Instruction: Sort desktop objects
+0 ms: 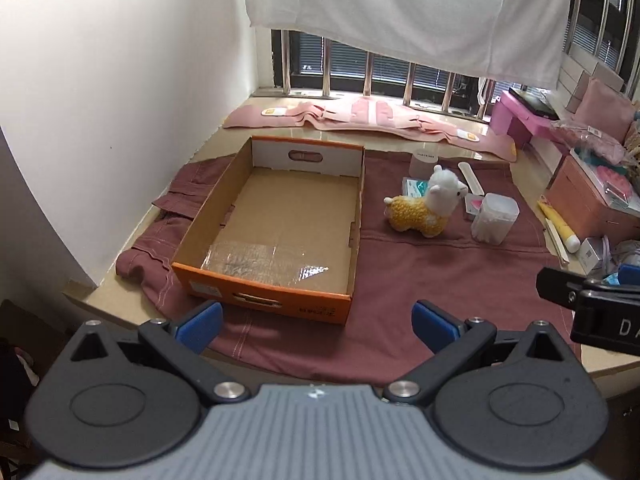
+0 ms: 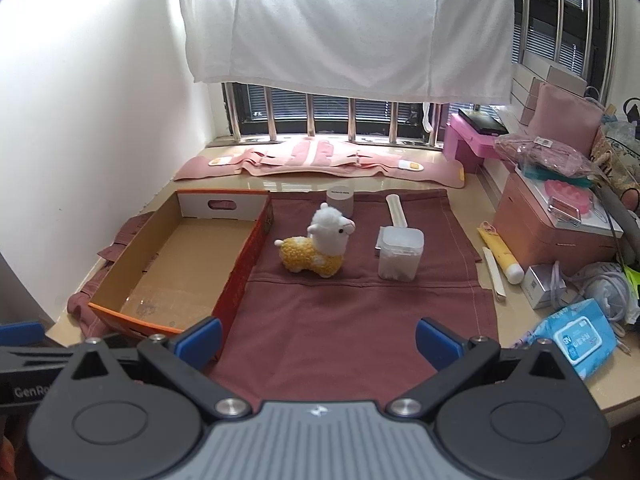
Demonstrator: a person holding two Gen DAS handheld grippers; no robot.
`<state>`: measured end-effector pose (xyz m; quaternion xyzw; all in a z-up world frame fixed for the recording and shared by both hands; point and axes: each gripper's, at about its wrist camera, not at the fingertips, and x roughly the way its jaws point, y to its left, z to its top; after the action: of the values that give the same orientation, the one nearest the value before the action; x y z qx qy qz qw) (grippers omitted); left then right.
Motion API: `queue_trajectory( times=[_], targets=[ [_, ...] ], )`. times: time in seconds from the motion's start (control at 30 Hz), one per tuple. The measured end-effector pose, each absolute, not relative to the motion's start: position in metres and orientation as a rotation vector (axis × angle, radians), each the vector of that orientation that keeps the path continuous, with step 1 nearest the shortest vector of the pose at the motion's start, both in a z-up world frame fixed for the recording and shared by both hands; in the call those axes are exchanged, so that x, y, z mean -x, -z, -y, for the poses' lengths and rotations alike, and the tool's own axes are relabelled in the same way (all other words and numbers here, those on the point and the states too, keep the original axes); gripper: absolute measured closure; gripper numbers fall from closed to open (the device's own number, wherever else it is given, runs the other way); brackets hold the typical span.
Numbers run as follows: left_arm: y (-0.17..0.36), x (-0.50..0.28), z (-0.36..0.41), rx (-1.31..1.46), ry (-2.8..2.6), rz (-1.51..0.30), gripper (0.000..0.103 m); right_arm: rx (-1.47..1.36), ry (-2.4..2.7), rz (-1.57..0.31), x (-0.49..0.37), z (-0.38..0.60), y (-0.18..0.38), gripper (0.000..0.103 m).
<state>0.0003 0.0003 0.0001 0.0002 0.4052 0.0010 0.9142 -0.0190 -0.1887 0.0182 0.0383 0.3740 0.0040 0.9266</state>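
Here, both jaws spread, empty | right wrist only: wipes pack (image 2: 576, 338) | left wrist only: teal packet (image 1: 414, 188) behind alpaca (image 1: 428, 204)

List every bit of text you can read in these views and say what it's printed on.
"GenRo", cut off by the frame edge: left tool's body.
"DA", cut off: right tool's body.
Wipes pack: large characters, not legible.
Box front print: too blurred.
Grey cup label: too small.
Small white box: too small.
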Motion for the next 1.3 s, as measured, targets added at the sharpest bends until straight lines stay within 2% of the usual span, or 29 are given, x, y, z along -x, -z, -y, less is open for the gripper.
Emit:
queue_trajectory(
  times=[0.37,0.6,1.3],
  targets=[
    [-0.006,-0.013,-0.014,0.04,0.004,-0.837,0.0,-0.085,-0.044,-0.761,0.028,0.197,-0.023,0.0],
    [-0.007,-0.001,0.012,0.032,-0.033,-0.83,0.0,-0.064,-0.033,-0.763,0.024,0.195,-0.029,0.0],
    [-0.002,-0.005,0.009,0.019,-0.044,-0.86,0.0,-0.07,-0.039,-0.78,0.023,0.196,-0.023,0.0]
  ],
)
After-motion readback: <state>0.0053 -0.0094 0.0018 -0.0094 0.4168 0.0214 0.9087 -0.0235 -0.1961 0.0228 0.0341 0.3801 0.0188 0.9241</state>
